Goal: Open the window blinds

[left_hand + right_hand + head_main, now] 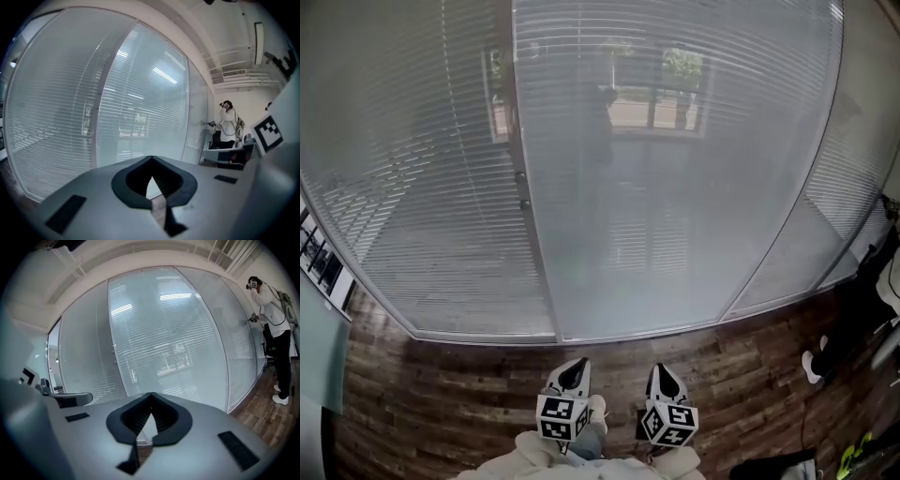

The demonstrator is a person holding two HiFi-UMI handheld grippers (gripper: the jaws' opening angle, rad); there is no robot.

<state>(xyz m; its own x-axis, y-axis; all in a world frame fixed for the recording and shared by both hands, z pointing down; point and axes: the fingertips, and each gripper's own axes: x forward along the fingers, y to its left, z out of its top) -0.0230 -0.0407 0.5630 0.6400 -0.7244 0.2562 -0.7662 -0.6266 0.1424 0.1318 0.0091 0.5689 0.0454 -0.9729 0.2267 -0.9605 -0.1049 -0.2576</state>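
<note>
Closed white slatted blinds (pixel 675 187) sit behind a curved glass wall that fills the head view. Two small knobs (pixel 523 190) sit on the upright frame between the panes. My left gripper (pixel 575 367) and right gripper (pixel 664 372) are side by side low in the head view, close to my body and well short of the glass. Both point at the wall. In the left gripper view the left gripper (pixel 151 158) has its jaw tips together with nothing between them, facing the blinds (pixel 136 112). In the right gripper view the right gripper (pixel 150 394) is likewise shut and empty before the blinds (pixel 173 343).
Dark wood floor (pixel 469 394) runs from my feet to the base of the glass. Another person (pixel 274 329) stands at the wall far to the right, also seen as the person (pixel 228 124) beside a desk. A low unit (pixel 323 262) stands at the left edge.
</note>
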